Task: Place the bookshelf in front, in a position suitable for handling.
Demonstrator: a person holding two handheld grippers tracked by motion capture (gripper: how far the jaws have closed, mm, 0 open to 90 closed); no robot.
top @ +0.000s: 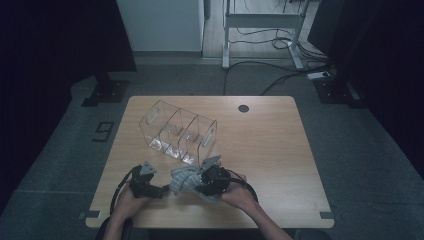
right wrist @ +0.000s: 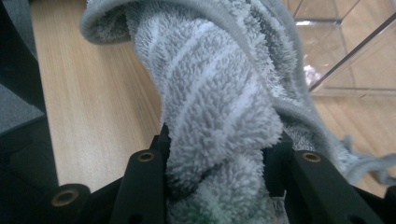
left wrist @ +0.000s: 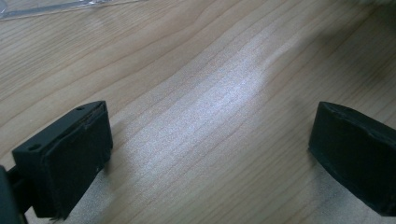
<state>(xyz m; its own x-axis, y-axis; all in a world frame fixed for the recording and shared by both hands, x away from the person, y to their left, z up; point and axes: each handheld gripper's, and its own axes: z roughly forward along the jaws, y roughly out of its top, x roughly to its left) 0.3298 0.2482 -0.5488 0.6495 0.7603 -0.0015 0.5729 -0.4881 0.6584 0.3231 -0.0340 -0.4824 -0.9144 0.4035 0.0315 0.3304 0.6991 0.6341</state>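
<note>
While right tool (right wrist: 217,154) clamps the bunched grey towel (right wrist: 215,93), soft, light, floppy, left tool (left wrist: 210,154) gapes empty: grab thick folds.

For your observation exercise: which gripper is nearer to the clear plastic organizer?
Right. The right gripper, shut on the grey striped towel, sits just below the clear plastic organizer. The left gripper, open over bare table, is farther toward the lower left.
</note>
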